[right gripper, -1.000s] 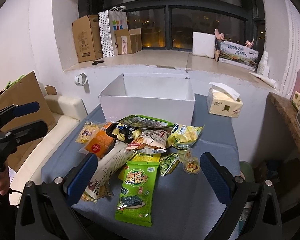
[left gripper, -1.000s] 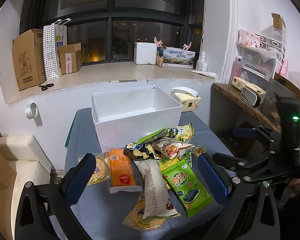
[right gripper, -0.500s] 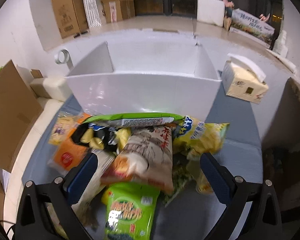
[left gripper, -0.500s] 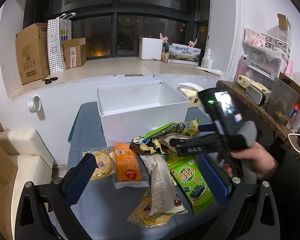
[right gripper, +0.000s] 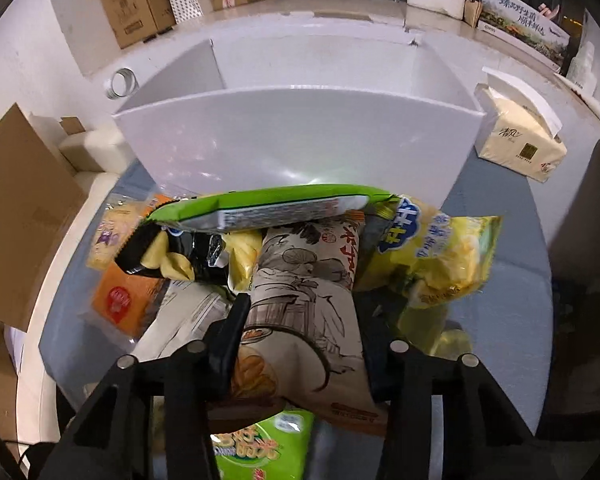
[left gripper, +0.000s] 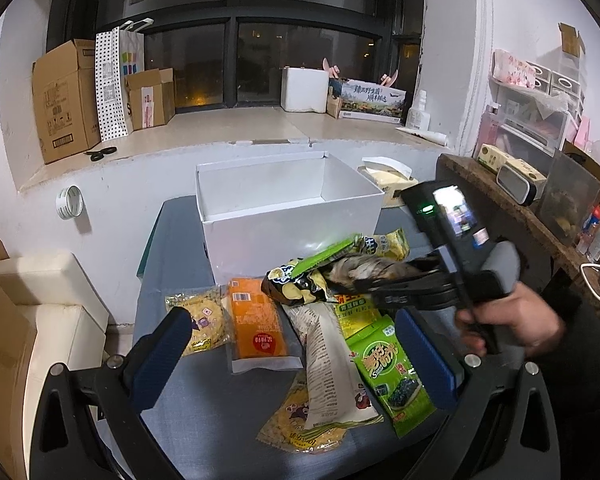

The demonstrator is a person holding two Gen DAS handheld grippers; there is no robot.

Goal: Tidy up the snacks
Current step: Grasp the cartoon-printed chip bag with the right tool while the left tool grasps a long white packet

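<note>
glossy plastic snack bags (left gripper: 392, 364), matt white box (left gripper: 292, 232).

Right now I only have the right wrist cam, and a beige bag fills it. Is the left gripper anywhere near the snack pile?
Observer: No contact. The left gripper is open and empty, hanging above the near edge of the table.
Operator: Anything inside the white box?
Observer: What the left wrist camera shows of the inside of the white box is bare.
Operator: What lies on the near side of the pile, below my frame?
Observer: A long white pack runs toward the near edge and lies on top of a yellow pack.
</note>
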